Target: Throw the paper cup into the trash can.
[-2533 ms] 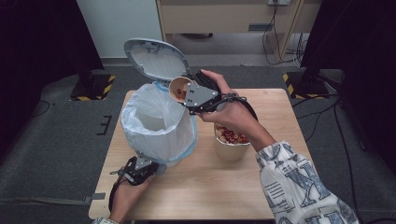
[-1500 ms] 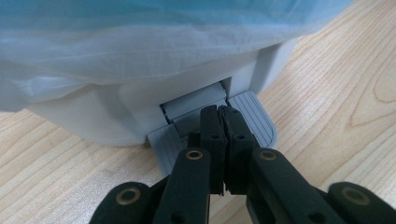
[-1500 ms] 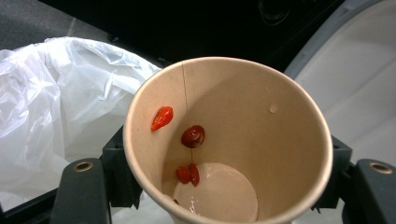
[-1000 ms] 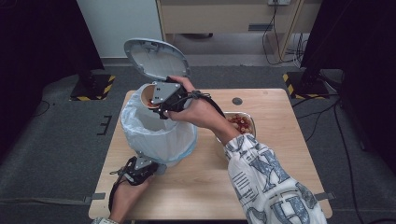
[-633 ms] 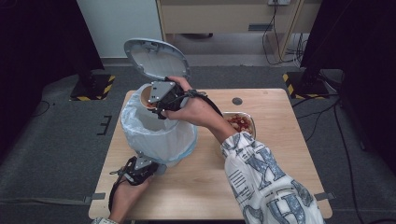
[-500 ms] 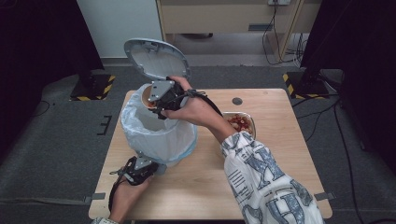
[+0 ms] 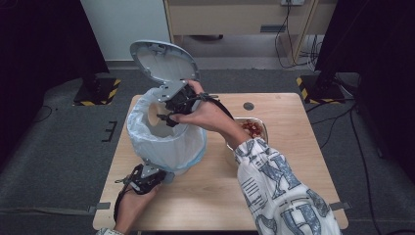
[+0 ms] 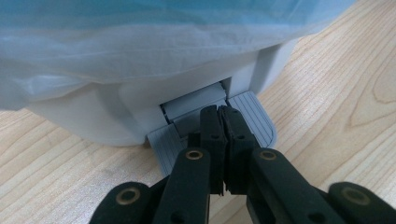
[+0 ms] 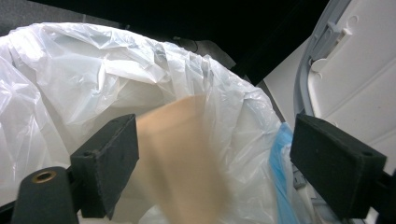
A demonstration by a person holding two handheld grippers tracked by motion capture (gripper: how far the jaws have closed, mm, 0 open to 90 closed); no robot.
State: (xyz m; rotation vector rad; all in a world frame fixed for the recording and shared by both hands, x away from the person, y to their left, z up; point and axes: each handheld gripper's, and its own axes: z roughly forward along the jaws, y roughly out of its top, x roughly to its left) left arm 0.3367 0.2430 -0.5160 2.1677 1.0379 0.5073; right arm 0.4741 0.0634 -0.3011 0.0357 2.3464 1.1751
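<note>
Paper cup (image 9: 180,154) upright, blurred, free between right gripper's (image 9: 215,158) just-widened jaws

Grey carpet floor (image 7: 58,147) (wooden cabinet (image 7: 235,19) behind)

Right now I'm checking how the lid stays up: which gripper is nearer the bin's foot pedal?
Left. The left gripper, shut, presses on the pedal; the right gripper is over the bin's mouth.
</note>
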